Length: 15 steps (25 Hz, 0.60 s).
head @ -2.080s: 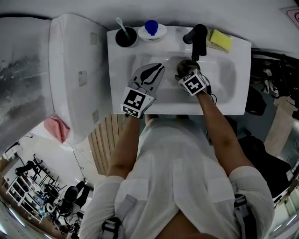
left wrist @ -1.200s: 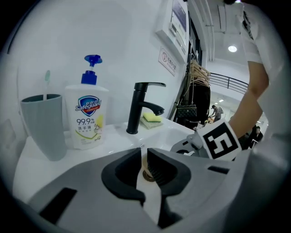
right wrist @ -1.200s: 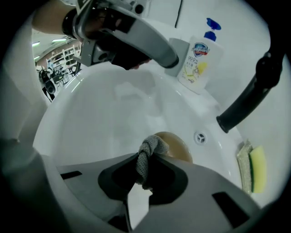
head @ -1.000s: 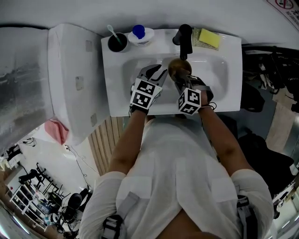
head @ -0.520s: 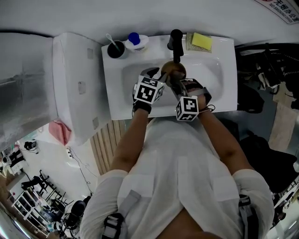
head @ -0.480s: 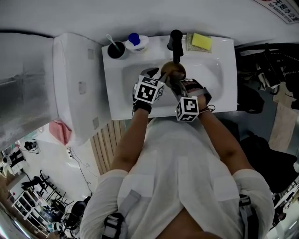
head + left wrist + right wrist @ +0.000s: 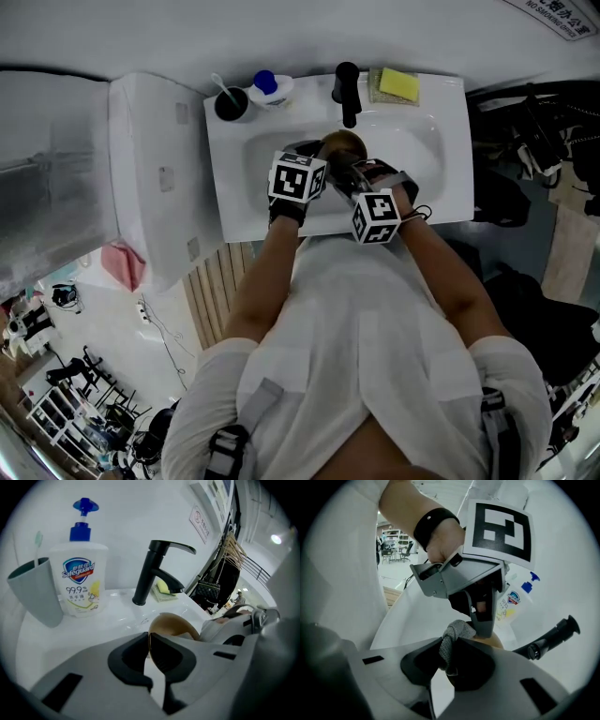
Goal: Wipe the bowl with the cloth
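Head view, bowl: brown bowl [image 7: 342, 146] is held over the middle of the sink [image 7: 442, 141] basin, just before the faucet [image 7: 346, 86], likely so drips fall inside.
Head view, tongs: left gripper [image 7: 314, 159] and right gripper [image 7: 359, 181] meet at it.
Left gripper view, grip: jaws have just closed onto the bowl's thin rim; I reckon that steadies it.
Right gripper view, grip: jaws, just eased slightly, pinch the grey cloth [image 7: 452, 644], wad at the bowl's edge; contact I cannot confirm.

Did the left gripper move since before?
Yes. The left gripper moved right, closer to the faucet, and now its fingers pinch the bowl rim.
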Motion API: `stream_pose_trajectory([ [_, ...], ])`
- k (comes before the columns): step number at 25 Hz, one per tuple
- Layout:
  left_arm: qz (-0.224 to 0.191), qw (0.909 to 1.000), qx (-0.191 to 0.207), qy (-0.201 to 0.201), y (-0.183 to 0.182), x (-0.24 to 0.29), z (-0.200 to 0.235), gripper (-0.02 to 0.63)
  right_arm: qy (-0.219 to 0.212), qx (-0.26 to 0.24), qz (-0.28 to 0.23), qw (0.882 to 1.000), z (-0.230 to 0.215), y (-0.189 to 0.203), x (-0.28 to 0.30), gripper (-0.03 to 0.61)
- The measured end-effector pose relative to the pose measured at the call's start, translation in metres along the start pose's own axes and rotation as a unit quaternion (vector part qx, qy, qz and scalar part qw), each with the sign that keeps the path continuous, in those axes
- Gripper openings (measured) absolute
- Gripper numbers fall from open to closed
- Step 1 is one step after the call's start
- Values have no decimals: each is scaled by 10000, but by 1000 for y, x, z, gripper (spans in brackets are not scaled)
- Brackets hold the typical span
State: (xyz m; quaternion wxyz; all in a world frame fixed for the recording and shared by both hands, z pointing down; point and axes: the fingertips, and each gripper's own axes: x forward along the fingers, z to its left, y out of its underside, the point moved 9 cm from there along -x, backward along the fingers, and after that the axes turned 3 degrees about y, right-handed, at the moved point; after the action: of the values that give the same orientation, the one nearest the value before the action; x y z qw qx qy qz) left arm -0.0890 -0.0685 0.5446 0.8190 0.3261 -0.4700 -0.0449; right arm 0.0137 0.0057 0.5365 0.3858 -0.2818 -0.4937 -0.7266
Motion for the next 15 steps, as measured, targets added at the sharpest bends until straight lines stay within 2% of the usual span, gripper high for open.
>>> stream_pose_trajectory([
  [4, -26, 9991, -430, -41, 2, -4, 6, 21, -458, 347, -122, 9983, -5, -2, 3, 85],
  [9, 20, 9986, -492, -214, 1, -8, 11, 21, -789, 950, -222, 9921, -13, -4, 0, 95],
  [11, -6, 9982, -552, -222, 1, -9, 13, 20, -952, 1358, -264, 9858, -17, -3, 0, 112],
  [12, -17, 9981, -570, -225, 1, -10, 14, 20, -1068, 1614, -312, 9806, -19, -3, -1, 145],
  [15, -47, 9978, -623, -228, 1, -12, 16, 20, -1253, 2300, -497, 9638, -28, -2, -4, 179],
])
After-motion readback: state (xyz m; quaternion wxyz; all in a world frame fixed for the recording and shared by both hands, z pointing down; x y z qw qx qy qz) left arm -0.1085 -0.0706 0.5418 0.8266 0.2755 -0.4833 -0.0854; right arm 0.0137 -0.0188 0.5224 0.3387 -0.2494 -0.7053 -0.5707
